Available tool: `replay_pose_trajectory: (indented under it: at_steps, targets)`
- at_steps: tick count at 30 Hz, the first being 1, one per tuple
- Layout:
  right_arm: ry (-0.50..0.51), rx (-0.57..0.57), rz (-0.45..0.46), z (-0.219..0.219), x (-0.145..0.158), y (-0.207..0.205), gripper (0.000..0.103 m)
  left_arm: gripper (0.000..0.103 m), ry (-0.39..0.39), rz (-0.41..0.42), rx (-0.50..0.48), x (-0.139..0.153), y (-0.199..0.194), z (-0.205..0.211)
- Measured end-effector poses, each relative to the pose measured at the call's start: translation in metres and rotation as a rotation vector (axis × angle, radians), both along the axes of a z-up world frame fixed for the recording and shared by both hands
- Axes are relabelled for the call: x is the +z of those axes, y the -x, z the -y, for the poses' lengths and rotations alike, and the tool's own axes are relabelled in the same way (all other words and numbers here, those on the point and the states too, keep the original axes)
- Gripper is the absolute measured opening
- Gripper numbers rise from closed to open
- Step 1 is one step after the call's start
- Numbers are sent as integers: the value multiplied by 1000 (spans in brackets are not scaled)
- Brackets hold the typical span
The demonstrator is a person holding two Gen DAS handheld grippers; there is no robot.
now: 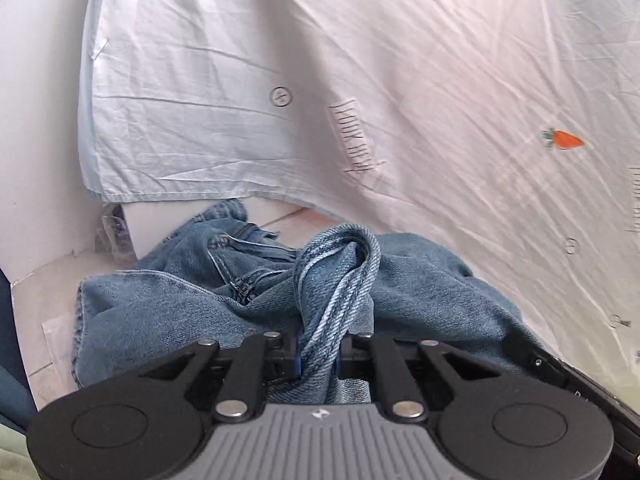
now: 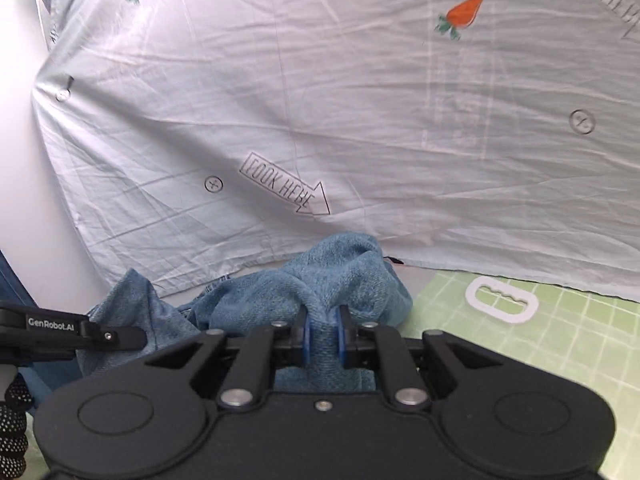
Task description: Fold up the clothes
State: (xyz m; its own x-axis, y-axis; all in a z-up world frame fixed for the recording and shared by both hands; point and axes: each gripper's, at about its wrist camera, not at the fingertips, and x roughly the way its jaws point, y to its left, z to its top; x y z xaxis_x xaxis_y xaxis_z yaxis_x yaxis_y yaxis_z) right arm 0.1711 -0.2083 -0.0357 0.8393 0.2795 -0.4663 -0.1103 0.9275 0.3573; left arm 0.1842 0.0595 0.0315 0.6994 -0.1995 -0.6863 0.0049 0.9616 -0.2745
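The left gripper (image 1: 318,360) is pinching a thick bunched roll of the jeans (image 1: 168,312), and the denim rises out between its two fingers like a twisted rope. The right gripper (image 2: 323,338) is pinching another bunch of the same jeans (image 2: 344,272), a softer, rounded hump of cloth. Both grippers are pressed together on denim, so neither is free.

The two grips sit close to each other: in the right wrist view the black body of the left gripper (image 2: 80,334) comes in from the left edge, just beside the cloth. The jeans lie between them and in front of them as a crumpled heap, with no clear long axis yet. In my judgement the coming move depends on pulling the two grips apart sideways, so that the cloth between them becomes a straight edge; the zipper opening (image 1: 244,240) lies ahead of the left gripper, so this side is probably near the waist.

Under the right gripper is a green gridded mat (image 2: 540,352) with a white plastic ring (image 2: 502,300) on it. Beyond hangs a pale blue sheet (image 2: 360,112) printed with carrots (image 2: 464,12) and a "LOOK HERE" arrow (image 2: 284,190). At far left a white wall (image 1: 36,120) and pale floor (image 1: 44,288) are visible.
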Motion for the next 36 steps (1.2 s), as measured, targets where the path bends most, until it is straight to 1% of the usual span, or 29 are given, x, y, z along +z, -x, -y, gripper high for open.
replay_pose_trajectory:
  at_steps: [2, 3, 4, 5, 7, 8, 10, 11, 12, 13, 14, 15, 16, 17, 18, 20, 21, 23, 25, 27, 28, 31, 33, 36]
  targets:
    - [5, -47, 27, 8, 14, 40, 12, 14, 30, 20, -73, 12, 20, 18]
    - [14, -71, 32, 13, 17, 57, 13, 14, 38, 25, -126, 16, 30, 28]
    - [31, -97, 26, 17, 17, 72, 13, 14, 47, 18, -171, 14, 38, 38]
    - [48, -123, 9, 21, 15, 85, 13, 16, 59, 2, -191, 7, 42, 45]
    - [52, -186, -93, 30, -4, 98, 13, 20, 80, -41, -222, -9, 48, 59]
    - [46, -214, -157, 35, -17, 101, 13, 21, 79, -87, -217, -22, 48, 61]
    - [42, -256, -257, 39, -41, 104, 13, 23, 75, -172, -179, -42, 48, 56]
    - [54, -268, -284, 39, -50, 106, 13, 27, 81, -191, -157, -47, 51, 47]
    - [77, -269, -288, 37, -52, 108, 14, 30, 92, -191, -143, -48, 54, 37]
    - [98, -267, -288, 35, -52, 108, 16, 37, 101, -181, -131, -47, 57, 27]
    - [118, -265, -288, 34, -53, 109, 21, 46, 103, -161, -113, -44, 60, 17]
    - [127, -265, -284, 33, -52, 109, 26, 50, 94, -133, -88, -40, 61, 7]
    - [121, -266, -276, 32, -52, 108, 38, 55, 76, -109, -61, -36, 62, -1]
    - [118, -267, -273, 32, -52, 105, 40, 59, 55, -88, -30, -34, 59, -10]
    - [119, -267, -275, 32, -52, 101, 40, 60, 37, -72, 1, -32, 58, -17]
    - [121, -267, -279, 32, -53, 93, 46, 69, 11, -72, 83, -35, 50, -35]
    - [122, -267, -280, 33, -53, 89, 47, 70, 7, -83, 117, -38, 43, -43]
    - [123, -271, -287, 33, -54, 81, 58, 71, 11, -104, 166, -46, 29, -55]
    - [116, -287, -304, 35, -60, 71, 65, 72, 18, -135, 194, -56, 13, -64]
    - [122, -298, -323, 36, -66, 59, 72, 76, 28, -148, 213, -66, -3, -69]
    - [127, -303, -332, 37, -69, 53, 76, 80, 34, -153, 224, -71, -11, -69]
    - [143, -305, -357, 40, -78, 36, 78, 81, 54, -158, 266, -80, -35, -62]
    - [152, -301, -371, 41, -83, 24, 79, 81, 65, -152, 249, -84, -50, -54]
    - [166, -293, -389, 43, -92, 7, 81, 88, 65, -132, 205, -87, -70, -34]
